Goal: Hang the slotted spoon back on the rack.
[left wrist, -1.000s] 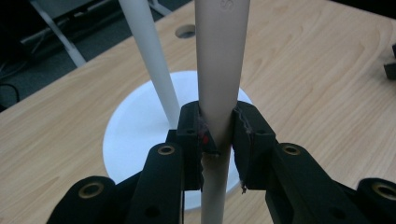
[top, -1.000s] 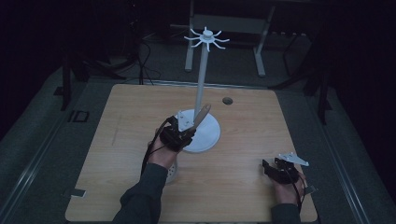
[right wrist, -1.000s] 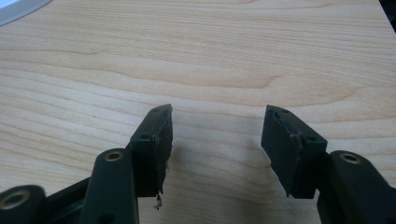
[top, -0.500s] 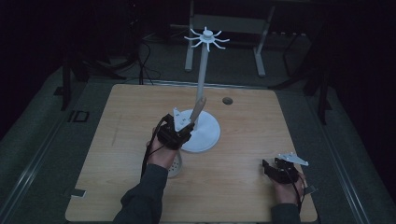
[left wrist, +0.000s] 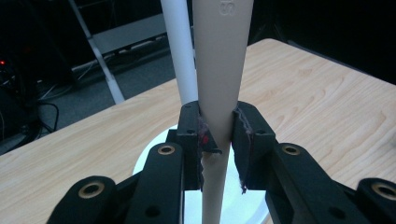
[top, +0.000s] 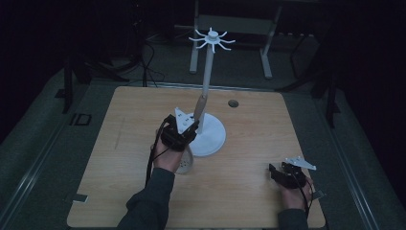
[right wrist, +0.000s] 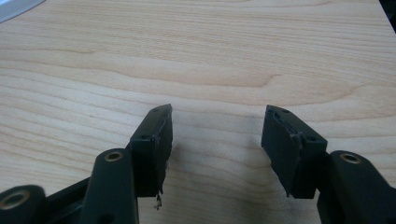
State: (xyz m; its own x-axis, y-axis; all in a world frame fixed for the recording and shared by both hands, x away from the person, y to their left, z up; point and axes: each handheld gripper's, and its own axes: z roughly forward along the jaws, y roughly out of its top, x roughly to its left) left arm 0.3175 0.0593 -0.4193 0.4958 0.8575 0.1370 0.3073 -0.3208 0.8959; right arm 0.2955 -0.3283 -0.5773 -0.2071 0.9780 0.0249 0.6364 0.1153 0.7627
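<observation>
Gripping the tapered handle of a beige utensil [left wrist: 219, 93], the left gripper [top: 184, 129] held it nearly upright just beside the white pole [top: 207, 81] of the hanging stand, over the stand's round base [top: 213, 139] near the middle of the bench [top: 249, 191]. Its jaws were clamped on the narrow lower part of the handle, and the perforated head [top: 184, 163] hung below the hand. The hooks [top: 211, 39] sat at the pole's top, well above the handle's end.

Doing this step well probably meant lifting straight up alongside the pole without knocking it, since the stand looked tall and top-light. The low grip could let the utensil pivot, so a slow rise seemed wise. Whether the handle's end had a hole for a hook could not be made out.

The right gripper [top: 286, 173] rested near the bench's front right corner, jaws apart and empty.
</observation>
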